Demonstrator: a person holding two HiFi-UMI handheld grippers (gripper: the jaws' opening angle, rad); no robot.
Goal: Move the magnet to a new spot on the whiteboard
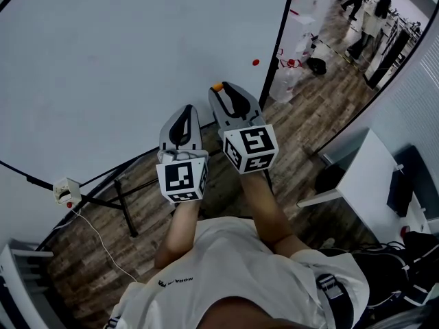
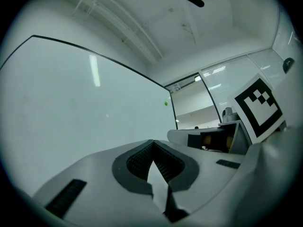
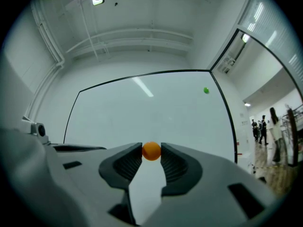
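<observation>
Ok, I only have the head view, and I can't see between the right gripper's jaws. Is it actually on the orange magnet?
Observer: Yes. In the right gripper view, the right gripper has the magnet pinched at its jaw tips, with the pads touching both sides.
Operator: And the left one, is it carrying anything?
Observer: No. In the left gripper view, the left gripper has its jaw tips together with nothing between them.
</observation>
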